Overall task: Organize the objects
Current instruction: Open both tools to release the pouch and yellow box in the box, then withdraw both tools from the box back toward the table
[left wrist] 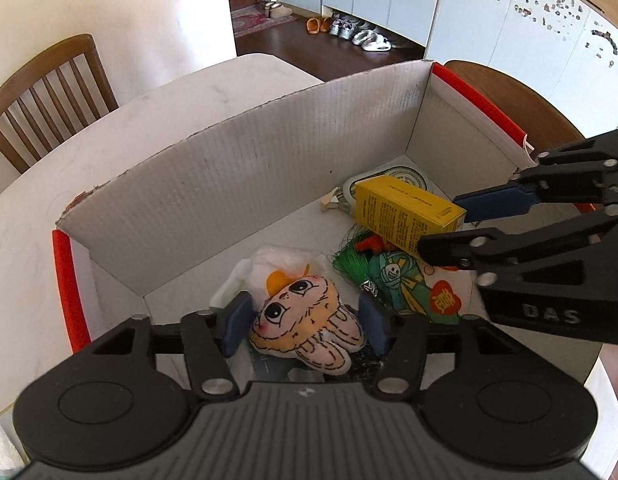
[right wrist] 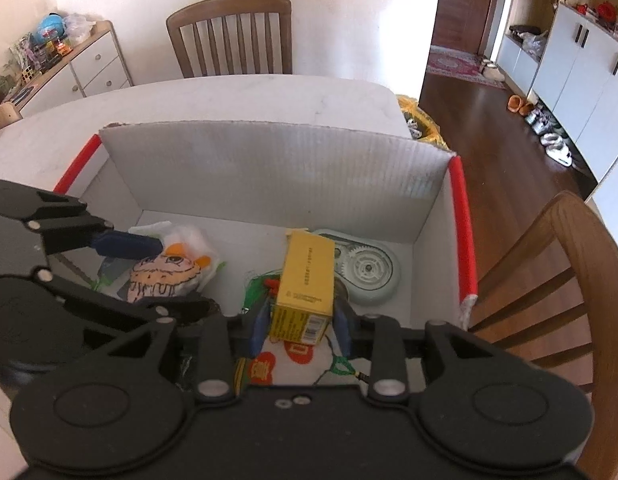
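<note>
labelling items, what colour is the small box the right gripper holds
Yellow box, clearest in the right wrist view.

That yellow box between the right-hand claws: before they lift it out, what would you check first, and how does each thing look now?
1. Right gripper fingers on both sides of the yellow box: ok.
2. Grip firm: cannot tell.
3. Box free of the green tassel beneath: cannot tell.
4. Left gripper apart from the box, straddling the bunny plush: ok.
5. Space above the cardboard box wall: ok.
</note>
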Demonstrator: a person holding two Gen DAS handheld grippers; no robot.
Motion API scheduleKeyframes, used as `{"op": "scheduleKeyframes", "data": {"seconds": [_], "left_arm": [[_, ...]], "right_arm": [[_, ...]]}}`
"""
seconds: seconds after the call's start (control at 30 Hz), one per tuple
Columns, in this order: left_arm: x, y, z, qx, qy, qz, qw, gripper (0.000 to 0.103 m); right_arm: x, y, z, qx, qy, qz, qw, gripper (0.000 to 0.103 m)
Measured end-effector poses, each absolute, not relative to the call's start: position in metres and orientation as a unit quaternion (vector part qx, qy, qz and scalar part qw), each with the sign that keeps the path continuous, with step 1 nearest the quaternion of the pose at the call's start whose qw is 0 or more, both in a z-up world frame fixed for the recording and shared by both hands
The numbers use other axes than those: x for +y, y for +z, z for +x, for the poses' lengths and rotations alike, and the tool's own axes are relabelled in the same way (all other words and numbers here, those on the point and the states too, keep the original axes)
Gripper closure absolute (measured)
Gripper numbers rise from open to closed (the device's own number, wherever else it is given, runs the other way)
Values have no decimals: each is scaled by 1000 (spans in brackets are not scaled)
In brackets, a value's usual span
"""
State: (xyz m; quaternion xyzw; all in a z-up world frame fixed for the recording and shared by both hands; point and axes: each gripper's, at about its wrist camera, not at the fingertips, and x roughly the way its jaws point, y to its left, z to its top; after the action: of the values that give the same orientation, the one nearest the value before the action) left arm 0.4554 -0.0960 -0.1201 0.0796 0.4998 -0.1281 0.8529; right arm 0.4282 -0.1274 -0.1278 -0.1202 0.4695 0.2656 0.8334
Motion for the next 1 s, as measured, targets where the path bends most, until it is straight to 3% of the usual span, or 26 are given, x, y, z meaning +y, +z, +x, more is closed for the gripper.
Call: {"op": "scheduleKeyframes", "data": {"seconds": [0.37, 0.5, 1.0], "left_arm": [[-89, -104, 433, 473, -145, 63, 867, 24], [-82, -96, 423, 462, -151, 50, 872, 24], [-34, -51, 370, 400, -158, 7, 903, 24]], "right_arm": [[-144, -100, 408, 449, 275, -97, 845, 59], [-149, -90, 397, 438, 278, -87, 850, 50], [-147, -52, 349, 400, 279, -57, 871, 39]]}}
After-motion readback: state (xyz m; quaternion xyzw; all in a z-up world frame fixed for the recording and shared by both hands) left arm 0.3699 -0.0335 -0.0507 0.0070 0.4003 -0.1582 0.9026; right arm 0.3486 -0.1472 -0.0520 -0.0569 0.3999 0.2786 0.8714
